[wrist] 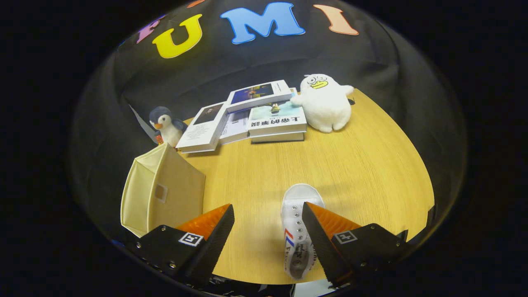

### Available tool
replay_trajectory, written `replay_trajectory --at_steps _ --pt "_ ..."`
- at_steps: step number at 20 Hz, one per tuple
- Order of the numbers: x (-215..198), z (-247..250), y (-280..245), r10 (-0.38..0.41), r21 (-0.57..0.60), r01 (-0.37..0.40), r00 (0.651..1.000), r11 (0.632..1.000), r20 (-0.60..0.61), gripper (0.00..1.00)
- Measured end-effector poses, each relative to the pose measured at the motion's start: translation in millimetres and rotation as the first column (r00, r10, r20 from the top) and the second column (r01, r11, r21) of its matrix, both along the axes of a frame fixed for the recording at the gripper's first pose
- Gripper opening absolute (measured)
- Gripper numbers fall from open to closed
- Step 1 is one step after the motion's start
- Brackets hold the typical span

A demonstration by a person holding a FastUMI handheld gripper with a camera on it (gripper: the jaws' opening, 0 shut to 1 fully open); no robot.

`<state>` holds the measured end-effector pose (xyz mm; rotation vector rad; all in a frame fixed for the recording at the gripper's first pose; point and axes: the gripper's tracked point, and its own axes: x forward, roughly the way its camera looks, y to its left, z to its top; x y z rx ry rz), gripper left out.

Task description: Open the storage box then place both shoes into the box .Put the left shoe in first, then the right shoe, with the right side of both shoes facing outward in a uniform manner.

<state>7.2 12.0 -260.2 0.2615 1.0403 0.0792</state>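
Lying between parted tongs (268,220), shoe (298,231) touching one finger.

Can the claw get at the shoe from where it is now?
Probably yes. The claw is open, and the white shoe lies on the table against the inside of one finger, nothing over it. A small sideways shift should centre it; the box stands clear beside the other finger.

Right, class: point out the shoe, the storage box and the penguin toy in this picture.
Shoe (298,206), gripper view: on its white toe cap, between the open fingers.
Box (175,192), gripper view: on its cream front wall.
Penguin (166,123), gripper view: on its white belly.
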Motion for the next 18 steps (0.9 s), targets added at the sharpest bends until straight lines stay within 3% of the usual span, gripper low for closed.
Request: replay_trajectory --at_steps 10,15,18 --pt "-30.7 -58.2 -53.5 -0.037 -0.065 0.029 0.991 0.997 -0.128 0.99" --pt "-45.2 -86.5 -73.2 -0.062 -0.103 0.043 0.98 0.994 -0.188 0.93" --pt "-48.8 -96.7 -69.5 -0.074 -0.073 0.06 0.975 0.996 -0.207 0.84"
